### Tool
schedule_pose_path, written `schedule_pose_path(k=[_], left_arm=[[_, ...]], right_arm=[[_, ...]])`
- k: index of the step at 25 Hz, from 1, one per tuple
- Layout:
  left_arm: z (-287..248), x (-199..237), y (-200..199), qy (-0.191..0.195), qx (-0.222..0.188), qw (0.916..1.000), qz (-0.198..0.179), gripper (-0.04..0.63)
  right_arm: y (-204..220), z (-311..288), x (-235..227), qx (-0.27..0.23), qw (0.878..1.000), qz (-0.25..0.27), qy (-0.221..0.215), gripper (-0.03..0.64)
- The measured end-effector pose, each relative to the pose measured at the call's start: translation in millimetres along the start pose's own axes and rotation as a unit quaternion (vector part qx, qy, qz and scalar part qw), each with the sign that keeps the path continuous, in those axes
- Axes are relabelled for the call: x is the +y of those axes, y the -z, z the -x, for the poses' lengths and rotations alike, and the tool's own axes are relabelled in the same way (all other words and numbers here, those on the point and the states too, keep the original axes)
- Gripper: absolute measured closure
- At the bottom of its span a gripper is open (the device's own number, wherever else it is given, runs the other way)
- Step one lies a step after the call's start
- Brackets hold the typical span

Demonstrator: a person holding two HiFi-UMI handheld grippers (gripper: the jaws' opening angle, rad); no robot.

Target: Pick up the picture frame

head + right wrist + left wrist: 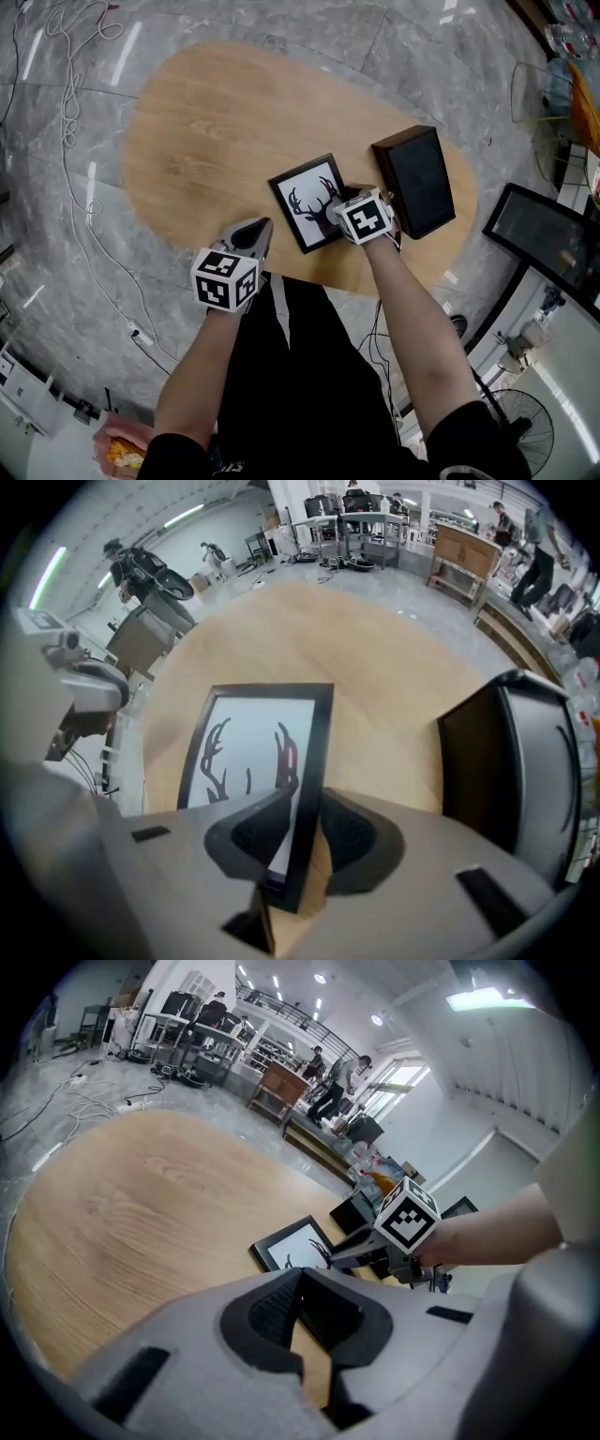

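The black-rimmed picture frame with a deer-antler print (307, 202) lay on the oval light-wood worktop (206, 122). The right tongs (302, 803) stood spread astride its right edge, apparently not yet pinching. A sound lift called for closing squarely on that rim first. The left tongs (300, 1274) were pressed together, empty.

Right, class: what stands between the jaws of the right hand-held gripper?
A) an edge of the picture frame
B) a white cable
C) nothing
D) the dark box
A: the right gripper view shows the black edge of the picture frame between the jaws of the right hand-held gripper.
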State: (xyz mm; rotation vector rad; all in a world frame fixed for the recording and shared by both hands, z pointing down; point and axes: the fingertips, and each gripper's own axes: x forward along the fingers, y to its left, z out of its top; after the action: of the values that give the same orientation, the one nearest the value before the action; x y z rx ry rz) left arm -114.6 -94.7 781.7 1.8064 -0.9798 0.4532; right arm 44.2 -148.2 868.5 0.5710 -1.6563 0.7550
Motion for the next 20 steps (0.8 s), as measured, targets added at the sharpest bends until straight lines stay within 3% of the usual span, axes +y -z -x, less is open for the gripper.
schedule_pose_path(k=[4,7,10,20], left_arm=[[5.5,1.9,0.4,0.003,0.003,1.0,-0.003,0.586],[4.6,0.4,1.6,0.002,0.006,1.0,-0.005,0.586],[-0.2,-1.5,1.5,0.004,0.009,1.0,-0.003,0.586],[11.8,-7.8,-7.6,0.012,0.008,0.9997,-0.018,0.586]], right_arm=[[2.4,1.7,0.2,-0.017,0.999,-0.02,-0.02,0.54],[3.0,2.7,-3.2,-0.018,0.999,-0.045,-0.011,0.54],[-3.3,1.3,-2.5,-0.02,0.999,-0.037,-0.002,0.54],[-8.2,18.1,5.8,-0.043,0.995,-0.079,-0.033,0.545]])
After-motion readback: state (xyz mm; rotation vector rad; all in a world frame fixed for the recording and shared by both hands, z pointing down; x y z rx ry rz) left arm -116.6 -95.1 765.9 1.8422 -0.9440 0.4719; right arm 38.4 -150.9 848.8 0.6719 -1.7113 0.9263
